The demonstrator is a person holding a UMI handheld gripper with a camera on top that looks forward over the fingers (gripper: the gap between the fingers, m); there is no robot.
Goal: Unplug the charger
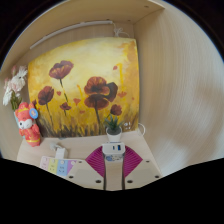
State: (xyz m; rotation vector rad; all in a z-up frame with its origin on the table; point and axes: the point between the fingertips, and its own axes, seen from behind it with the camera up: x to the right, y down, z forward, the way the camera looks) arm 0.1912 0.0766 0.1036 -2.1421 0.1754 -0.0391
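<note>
We're closing in on the charger [113,150], sitting between the gripper [113,160] fingers at the desk [70,170] back. Gripper's looking fairly narrow, maybe already pinching it. Next we're needing a straight pull.

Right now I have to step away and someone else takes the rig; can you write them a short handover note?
Gripper: open, nothing held. The white charger sits just ahead of the fingers, near the gap between them, not gripped.
Around it: a small potted plant just beyond the charger, a poppy painting on the wall behind, an orange toy off to the left.
Done: approach only.
Left: close on the charger and pull it out. I cannot see the socket from here.
</note>
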